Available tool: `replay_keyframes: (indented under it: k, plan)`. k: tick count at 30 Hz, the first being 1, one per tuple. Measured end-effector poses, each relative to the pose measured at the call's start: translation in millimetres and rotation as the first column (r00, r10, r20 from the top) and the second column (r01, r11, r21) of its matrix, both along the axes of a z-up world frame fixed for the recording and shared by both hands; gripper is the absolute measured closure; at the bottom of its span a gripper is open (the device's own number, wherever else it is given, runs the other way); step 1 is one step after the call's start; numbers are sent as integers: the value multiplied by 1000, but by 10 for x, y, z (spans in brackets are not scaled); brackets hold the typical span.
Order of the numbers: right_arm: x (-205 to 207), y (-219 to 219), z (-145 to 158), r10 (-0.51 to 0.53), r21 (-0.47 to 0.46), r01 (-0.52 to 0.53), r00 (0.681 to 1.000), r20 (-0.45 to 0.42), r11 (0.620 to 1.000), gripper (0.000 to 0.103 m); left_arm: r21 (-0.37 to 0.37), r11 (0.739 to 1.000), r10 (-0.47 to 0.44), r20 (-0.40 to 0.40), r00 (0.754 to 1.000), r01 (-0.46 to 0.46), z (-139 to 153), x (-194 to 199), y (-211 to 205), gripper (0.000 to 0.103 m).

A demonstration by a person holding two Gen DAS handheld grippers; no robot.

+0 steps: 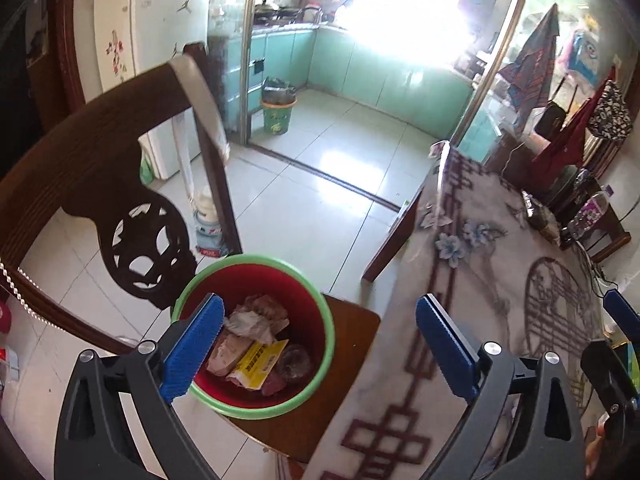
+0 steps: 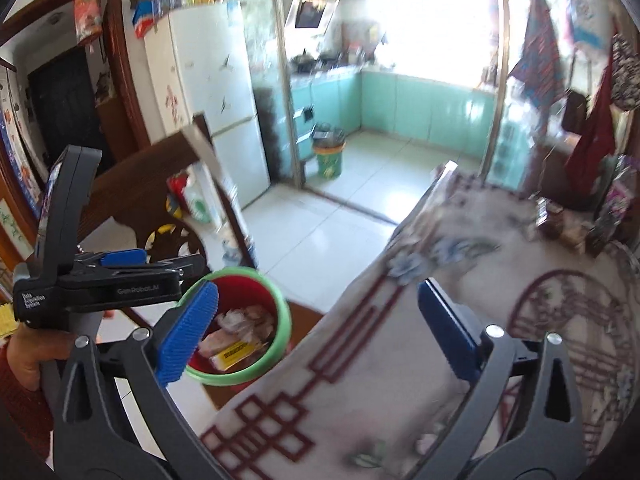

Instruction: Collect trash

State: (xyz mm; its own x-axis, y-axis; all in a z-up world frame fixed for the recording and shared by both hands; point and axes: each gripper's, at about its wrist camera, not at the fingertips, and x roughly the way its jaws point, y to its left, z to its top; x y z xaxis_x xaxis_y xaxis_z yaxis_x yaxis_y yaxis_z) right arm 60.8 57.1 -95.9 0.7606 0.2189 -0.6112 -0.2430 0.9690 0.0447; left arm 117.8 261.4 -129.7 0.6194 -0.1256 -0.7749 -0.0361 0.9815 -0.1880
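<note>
A red bin with a green rim (image 1: pixel 256 260) stands on a wooden chair seat (image 1: pixel 352 332) beside the table. Crumpled paper (image 1: pixel 256 320) and a yellow packet (image 1: pixel 262 362) lie inside it among other scraps. My left gripper (image 1: pixel 320 304) hangs open above the bin with nothing between its blue pads. My right gripper (image 2: pixel 318 288) is also open and empty, over the table's edge, with the bin (image 2: pixel 282 312) at its lower left. In the right wrist view a hand holds the left gripper's black body (image 2: pixel 96 288). One blue finger of the right gripper (image 1: pixel 620 312) shows in the left wrist view.
A patterned cloth covers the table (image 1: pixel 500 280), with jars and a bottle (image 1: pixel 588 212) at its far end. The carved chair back (image 1: pixel 100 168) rises left of the bin. A white bottle (image 1: pixel 208 224) stands on the tiled floor. A green kitchen bin (image 1: pixel 277 110) sits beyond the doorway.
</note>
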Motion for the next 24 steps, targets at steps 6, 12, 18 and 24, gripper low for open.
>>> replay_keyframes:
  k: [6, 12, 18, 24]
  plan:
    - [-558, -693, 398, -146, -2, 149, 973, 181, 989, 5, 3, 999, -49, 225, 973, 49, 611, -340, -610, 8]
    - [-1100, -1374, 737, -258, 102, 237, 892, 372, 966, 4, 73, 997, -13, 444, 896, -21, 1140, -745, -1192, 8]
    - [-1235, -1707, 817, -292, 69, 286, 889, 354, 956, 4, 79, 997, -21, 443, 897, -16, 1386, -941, -1678, 8]
    - [-1362, -1902, 771, -320, 107, 302, 890, 324, 947, 5, 82, 997, -26, 406, 914, -8, 1365, -1088, -1917, 8]
